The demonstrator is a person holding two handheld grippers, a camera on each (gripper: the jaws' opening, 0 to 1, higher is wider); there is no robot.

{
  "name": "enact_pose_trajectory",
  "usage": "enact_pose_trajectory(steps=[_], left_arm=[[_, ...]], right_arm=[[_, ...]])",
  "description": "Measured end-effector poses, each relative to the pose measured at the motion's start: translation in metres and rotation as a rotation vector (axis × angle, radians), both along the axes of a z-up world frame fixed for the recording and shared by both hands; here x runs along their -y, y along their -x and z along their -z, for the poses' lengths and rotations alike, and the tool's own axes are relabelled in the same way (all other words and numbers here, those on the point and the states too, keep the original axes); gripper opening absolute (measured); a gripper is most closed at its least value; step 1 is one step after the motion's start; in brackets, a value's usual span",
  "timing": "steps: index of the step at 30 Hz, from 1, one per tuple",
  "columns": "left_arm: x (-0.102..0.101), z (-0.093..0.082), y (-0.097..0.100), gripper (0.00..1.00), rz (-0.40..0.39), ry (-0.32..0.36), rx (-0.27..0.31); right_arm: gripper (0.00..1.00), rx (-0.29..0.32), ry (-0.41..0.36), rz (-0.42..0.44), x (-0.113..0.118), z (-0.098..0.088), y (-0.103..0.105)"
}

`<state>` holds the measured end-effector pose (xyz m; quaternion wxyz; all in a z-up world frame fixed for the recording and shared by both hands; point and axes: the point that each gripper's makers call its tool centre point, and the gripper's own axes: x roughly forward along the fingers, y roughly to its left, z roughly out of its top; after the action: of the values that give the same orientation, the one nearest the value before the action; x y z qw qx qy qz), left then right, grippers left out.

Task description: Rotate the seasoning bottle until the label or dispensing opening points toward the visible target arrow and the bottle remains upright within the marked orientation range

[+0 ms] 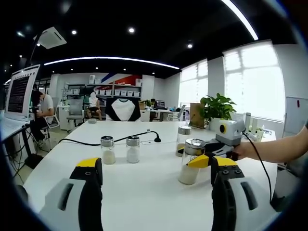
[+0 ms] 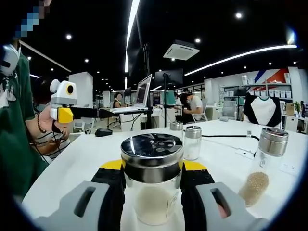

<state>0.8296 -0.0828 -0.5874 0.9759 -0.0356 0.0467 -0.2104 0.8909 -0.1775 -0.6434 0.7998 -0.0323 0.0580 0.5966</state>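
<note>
Seasoning bottle (image 2: pixel 151 180): upright on white table (image 2: pixel 86 159), well inside its edges, clamped between the right claw (image 2: pixel 153 185) below the perforated lid, presumably for turning. Left claw (image 1: pixel 155 180): open, empty, hovering nearby.

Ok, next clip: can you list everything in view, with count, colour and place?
Glass seasoning bottle with white powder and chrome shaker lid: one, clamped between the right gripper's jaws.
Glass shakers with white contents: two, side by side at mid-table.
Glass bottle of tan granules: one, beside the held bottle.
Black cable: one, across the white table.
Potted green plant: one, far table edge.
Seated people: background desks.
Left gripper: yellow-tipped, open over bare table.
Right gripper: yellow-tipped, shut on the bottle.
</note>
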Motion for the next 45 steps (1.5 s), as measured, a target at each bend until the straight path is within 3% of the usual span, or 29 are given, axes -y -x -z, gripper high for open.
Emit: enact_pose_trajectory(steps=[15,45], left_arm=[[0.000,0.004,0.002,0.99,0.001,0.003,-0.008],[0.003,0.004,-0.001,0.99,-0.002,-0.004,-0.010]], right_arm=[[0.42,0.015,0.008,0.071,0.000,0.001,-0.001],[0.42,-0.009,0.051,0.363,0.006,0.004,-0.011]])
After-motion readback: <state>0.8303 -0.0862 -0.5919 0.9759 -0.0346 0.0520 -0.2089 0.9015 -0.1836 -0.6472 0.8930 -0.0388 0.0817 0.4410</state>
